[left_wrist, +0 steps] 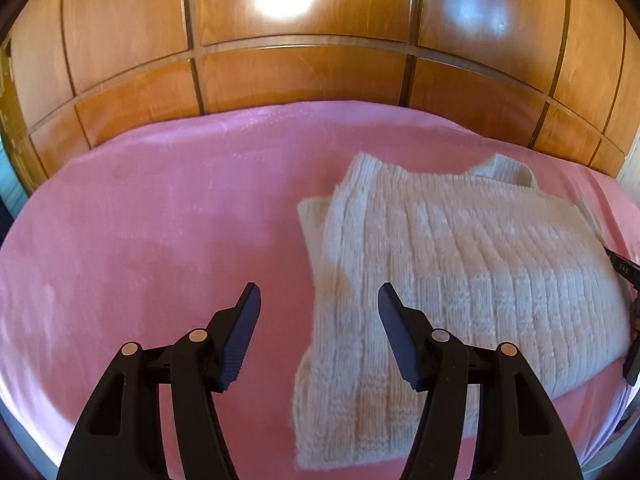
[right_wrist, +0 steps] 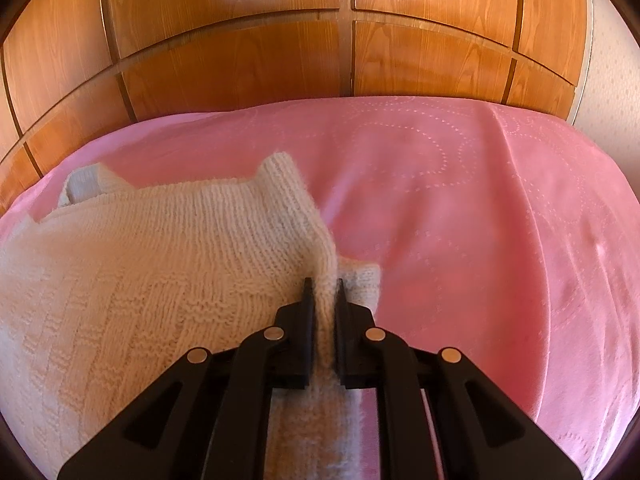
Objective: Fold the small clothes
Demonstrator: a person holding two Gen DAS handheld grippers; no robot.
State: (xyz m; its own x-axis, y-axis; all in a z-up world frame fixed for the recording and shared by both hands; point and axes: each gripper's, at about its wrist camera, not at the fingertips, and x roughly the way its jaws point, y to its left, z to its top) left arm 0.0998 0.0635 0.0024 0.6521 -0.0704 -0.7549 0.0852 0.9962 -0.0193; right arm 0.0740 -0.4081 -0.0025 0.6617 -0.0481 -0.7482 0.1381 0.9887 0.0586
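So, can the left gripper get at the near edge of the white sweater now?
Probably yes: the left gripper is open, the sweater edge lies just past its fingers, and nothing sits between them on the pink blanket.

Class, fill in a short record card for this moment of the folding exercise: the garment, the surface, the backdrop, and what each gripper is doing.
garment: cream ribbed knitted sweater, partly folded, lying flat
surface: pink quilted bedspread
backdrop: glossy brown wooden panelling
left gripper: open, empty, fingers either side of the sweater's left edge
right gripper: shut on a raised fold of the sweater's right edge
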